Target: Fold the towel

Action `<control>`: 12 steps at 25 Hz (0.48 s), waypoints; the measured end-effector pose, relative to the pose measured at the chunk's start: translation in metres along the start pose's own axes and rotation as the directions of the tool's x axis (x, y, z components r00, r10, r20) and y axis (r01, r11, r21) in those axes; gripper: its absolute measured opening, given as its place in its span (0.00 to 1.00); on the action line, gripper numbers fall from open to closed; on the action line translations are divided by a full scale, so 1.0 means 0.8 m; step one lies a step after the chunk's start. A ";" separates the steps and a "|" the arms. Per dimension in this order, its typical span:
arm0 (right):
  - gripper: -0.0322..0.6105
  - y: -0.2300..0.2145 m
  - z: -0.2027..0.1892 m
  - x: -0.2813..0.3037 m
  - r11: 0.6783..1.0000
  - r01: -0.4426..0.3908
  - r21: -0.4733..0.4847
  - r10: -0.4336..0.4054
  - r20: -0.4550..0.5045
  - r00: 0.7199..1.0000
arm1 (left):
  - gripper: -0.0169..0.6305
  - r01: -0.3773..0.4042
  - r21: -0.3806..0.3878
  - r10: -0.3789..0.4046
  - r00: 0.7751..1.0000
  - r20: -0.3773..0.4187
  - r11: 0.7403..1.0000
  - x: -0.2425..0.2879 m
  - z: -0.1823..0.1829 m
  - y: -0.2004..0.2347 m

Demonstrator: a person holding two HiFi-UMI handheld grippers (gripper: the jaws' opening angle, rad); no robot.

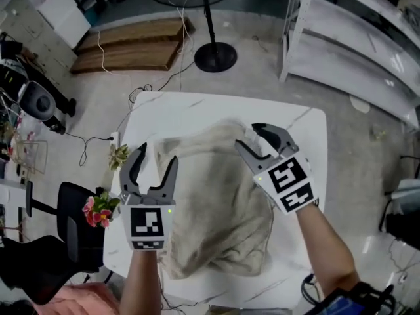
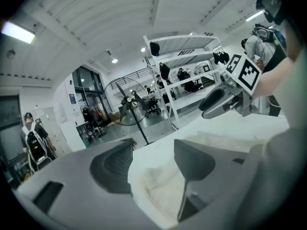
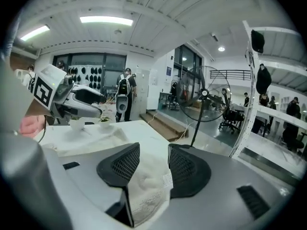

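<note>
Left tongs [image 1: 157, 159], right tongs [image 1: 247, 135] flank towel [image 1: 216, 202] running near-to-far.

Left gripper [image 1: 157, 159]: we see dark grey curved jaws on a lighter grey body.
Right gripper [image 1: 249, 136]: we see the same build, with black mesh-textured pads [image 3: 125, 163].
Marker cubes [image 1: 147, 225]: white with black square patterns, and a small green light beside each.

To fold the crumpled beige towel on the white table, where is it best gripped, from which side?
Probably the far edge of the beige towel, one corner per gripper, coming from above on the near side: that edge lies loose below the open left gripper and right gripper.
</note>
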State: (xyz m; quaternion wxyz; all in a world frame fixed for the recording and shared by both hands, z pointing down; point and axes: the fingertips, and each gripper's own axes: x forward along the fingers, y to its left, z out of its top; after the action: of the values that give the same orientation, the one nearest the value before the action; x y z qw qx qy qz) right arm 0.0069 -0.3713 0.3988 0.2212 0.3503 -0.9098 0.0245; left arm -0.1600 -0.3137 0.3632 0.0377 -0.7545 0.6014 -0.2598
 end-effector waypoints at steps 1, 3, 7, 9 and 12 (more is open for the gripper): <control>0.36 0.006 0.004 -0.014 1.000 0.005 -0.008 -0.004 0.004 1.000 | 0.44 0.001 0.018 -0.001 1.000 0.013 1.000 -0.019 0.009 -0.003; 0.35 0.022 0.012 -0.041 1.000 0.011 -0.020 -0.011 0.009 1.000 | 0.44 -0.003 0.052 0.002 1.000 0.030 0.999 -0.060 0.019 -0.007; 0.35 0.058 0.017 -0.097 0.999 0.027 -0.033 -0.027 0.011 1.000 | 0.45 0.008 0.054 -0.011 0.999 0.041 0.999 -0.137 0.013 -0.020; 0.35 0.083 0.008 -0.125 0.999 0.033 -0.029 -0.033 0.000 0.999 | 0.45 0.019 0.043 -0.020 0.999 0.027 0.999 -0.173 -0.006 -0.033; 0.34 0.124 -0.017 -0.162 0.999 0.034 -0.018 -0.035 -0.026 0.999 | 0.45 0.044 0.026 -0.044 0.999 0.007 0.999 -0.224 -0.038 -0.055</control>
State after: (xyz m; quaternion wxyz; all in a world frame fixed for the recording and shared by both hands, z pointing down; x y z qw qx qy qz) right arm 0.0332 -0.2129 0.3675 0.2366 0.3638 -0.9008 0.0174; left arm -0.1598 -0.1277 0.3436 0.0438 -0.7681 0.5810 -0.2656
